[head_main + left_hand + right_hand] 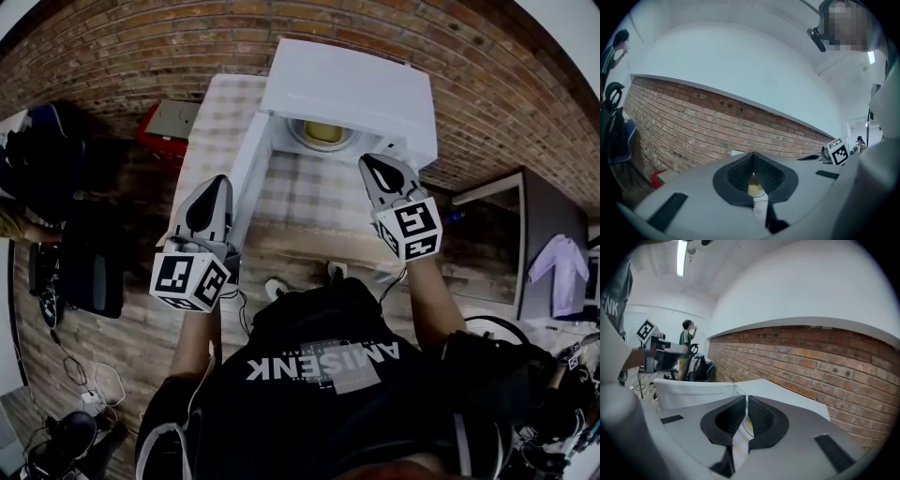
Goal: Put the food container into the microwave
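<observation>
Fingers shut, empty on left gripper (221,183) and right gripper (368,164): food container (323,134) already sits inside open microwave (356,84), table's (309,199) far edge.

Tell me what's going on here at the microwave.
A person holds a gripper in each hand before the white microwave on the checked tablecloth. Its door stands open, and the pale yellow food container already sits inside. The left gripper is beside the door, the right gripper in front of the opening; both have jaws shut, holding nothing.

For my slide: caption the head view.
Food container inside the open microwave; left claw and right claw, both shut, before it.
</observation>
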The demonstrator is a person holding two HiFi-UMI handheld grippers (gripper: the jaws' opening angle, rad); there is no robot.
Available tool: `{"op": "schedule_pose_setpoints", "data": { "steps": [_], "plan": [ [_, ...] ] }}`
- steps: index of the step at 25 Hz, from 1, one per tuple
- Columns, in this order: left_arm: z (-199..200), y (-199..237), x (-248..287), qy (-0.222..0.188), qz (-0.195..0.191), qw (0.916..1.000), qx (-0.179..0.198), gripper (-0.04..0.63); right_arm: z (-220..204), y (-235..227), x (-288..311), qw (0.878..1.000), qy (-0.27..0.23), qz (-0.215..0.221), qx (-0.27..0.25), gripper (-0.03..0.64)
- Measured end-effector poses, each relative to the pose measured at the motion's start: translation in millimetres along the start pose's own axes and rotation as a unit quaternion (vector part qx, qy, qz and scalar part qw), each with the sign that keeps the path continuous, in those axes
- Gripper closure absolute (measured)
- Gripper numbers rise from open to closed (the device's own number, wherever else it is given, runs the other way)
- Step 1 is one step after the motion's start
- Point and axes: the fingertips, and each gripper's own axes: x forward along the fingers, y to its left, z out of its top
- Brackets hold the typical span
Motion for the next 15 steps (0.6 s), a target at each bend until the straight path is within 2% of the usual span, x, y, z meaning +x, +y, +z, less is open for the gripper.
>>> {"op": "schedule_pose_setpoints", "data": {
  "steps": [15],
  "plan": [
    [24.3, -48.7, 26.0, 0.000, 0.016, 0.9996, 0.025, 0.584, 40.2, -88.7, -100.6, 0.995, -0.077, -0.066, 0.023, 0.572]
  ]
}}
